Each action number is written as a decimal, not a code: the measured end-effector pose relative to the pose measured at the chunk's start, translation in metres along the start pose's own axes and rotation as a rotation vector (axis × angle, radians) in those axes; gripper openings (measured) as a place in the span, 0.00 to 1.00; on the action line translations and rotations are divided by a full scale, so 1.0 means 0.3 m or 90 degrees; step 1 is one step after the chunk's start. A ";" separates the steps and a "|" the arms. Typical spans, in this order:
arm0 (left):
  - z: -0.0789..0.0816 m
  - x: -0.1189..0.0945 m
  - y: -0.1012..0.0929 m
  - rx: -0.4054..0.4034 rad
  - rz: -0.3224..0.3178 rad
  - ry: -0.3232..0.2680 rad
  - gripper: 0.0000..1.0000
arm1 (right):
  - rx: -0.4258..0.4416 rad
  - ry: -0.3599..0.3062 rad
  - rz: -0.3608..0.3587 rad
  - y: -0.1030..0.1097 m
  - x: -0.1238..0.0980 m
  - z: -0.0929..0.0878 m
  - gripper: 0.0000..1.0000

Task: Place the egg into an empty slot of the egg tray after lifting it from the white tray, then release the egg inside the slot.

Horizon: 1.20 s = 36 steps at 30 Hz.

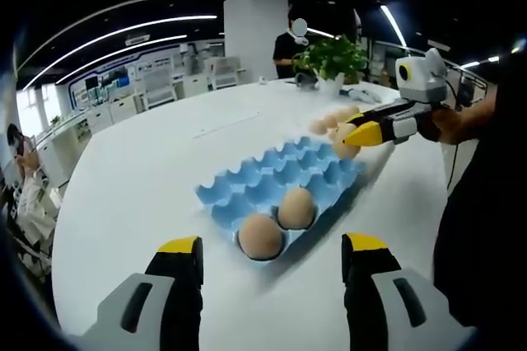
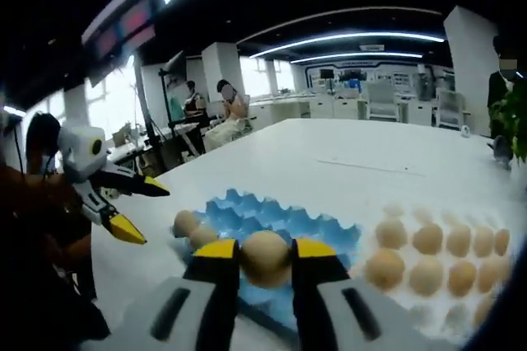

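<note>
Pinching the egg [image 2: 264, 257] at lower centre, the right gripper [image 2: 264, 262] is held over the blue egg tray [image 2: 329, 231], seemingly so an empty slot can be reached. The white tray [image 2: 494, 273] is seen at right. The left gripper [image 1: 272, 245], jaws spread and empty, is kept low before two seated eggs [image 1: 278, 222].

No legible text, labels or numbers anywhere.

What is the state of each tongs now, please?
Left tongs: open, holding nothing, near the blue egg tray.
Right tongs: closed on an egg, above the blue egg tray.
</note>
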State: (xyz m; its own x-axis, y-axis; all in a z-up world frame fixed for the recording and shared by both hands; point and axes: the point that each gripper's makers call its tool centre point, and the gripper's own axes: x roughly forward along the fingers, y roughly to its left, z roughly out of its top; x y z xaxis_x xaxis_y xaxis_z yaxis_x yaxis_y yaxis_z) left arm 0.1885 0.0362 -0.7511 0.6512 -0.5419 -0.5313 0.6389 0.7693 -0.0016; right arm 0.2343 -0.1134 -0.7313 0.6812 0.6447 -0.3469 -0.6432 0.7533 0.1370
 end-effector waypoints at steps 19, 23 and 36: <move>-0.016 -0.008 0.002 -0.007 0.005 0.002 0.69 | -0.054 0.033 0.083 0.118 0.120 -0.037 0.23; -0.016 -0.006 0.002 -0.007 0.004 0.002 0.69 | -0.057 0.038 0.090 0.129 0.130 -0.044 0.23; -0.018 -0.009 0.011 -0.010 0.008 0.003 0.69 | -0.053 0.044 0.099 0.139 0.147 -0.078 0.24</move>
State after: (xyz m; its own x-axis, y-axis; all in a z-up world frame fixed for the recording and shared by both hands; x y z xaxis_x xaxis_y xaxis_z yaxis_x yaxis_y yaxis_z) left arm 0.1865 0.0420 -0.7543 0.6567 -0.5309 -0.5356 0.6245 0.7810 -0.0084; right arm 0.2292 -0.0565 -0.7625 0.5468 0.7402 -0.3913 -0.7679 0.6296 0.1178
